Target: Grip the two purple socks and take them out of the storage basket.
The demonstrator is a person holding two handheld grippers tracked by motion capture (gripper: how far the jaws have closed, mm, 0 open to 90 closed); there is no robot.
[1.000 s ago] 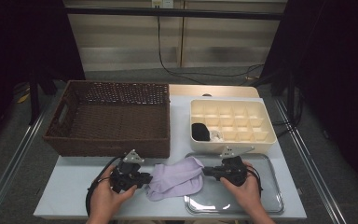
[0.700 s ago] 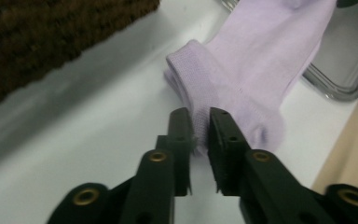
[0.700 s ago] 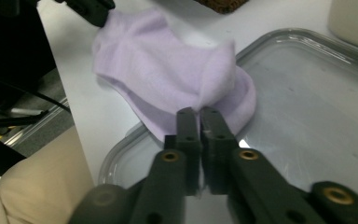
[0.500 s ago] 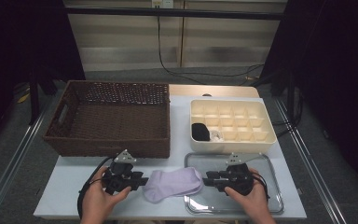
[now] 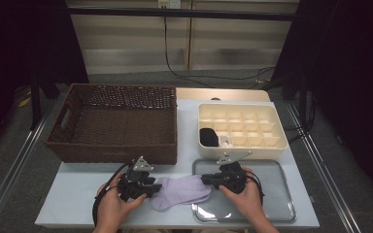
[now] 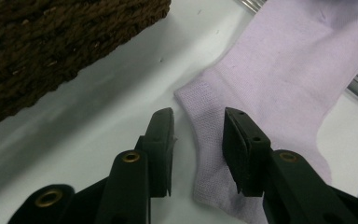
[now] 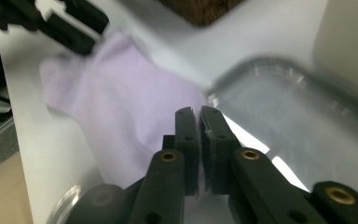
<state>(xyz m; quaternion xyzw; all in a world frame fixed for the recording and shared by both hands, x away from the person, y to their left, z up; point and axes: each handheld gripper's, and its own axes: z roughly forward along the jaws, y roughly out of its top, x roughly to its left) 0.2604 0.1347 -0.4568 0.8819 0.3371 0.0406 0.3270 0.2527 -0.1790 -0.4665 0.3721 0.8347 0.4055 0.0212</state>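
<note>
No brand, label or writing can be read on anything here. The table (image 5: 77,194) is a pale, matt white top, lower centre of the high view, with metal rails along both sides; grey floor surrounds it, dark curtains hang at upper left and upper right, and a light panelled wall with a black cable trailing down fills the top centre.

The lilac sock (image 5: 182,191) lies flat at the lower middle of the high view, its toe end resting over the left rim of the metal tray (image 5: 272,194), the rest on the bare table. In the left gripper view the sock (image 6: 279,93) spreads from the centre to the upper right, its ribbed cuff edge lying between the two black jaws.

The left gripper (image 5: 150,187), at the lower left of the high view, has its jaws spread apart with the cuff between them, and the pads do not press on it (image 6: 198,135). The right gripper (image 5: 208,180), just right of centre, has just been closing; its jaws (image 7: 199,140) stand pressed together over the sock's (image 7: 121,121) edge, and whether cloth is pinched I cannot tell.

Behind, a brown wicker basket (image 5: 116,145) sits at centre left and a cream divided box (image 5: 243,145) at centre right, with a black item (image 5: 208,137) in its near-left compartment
</note>
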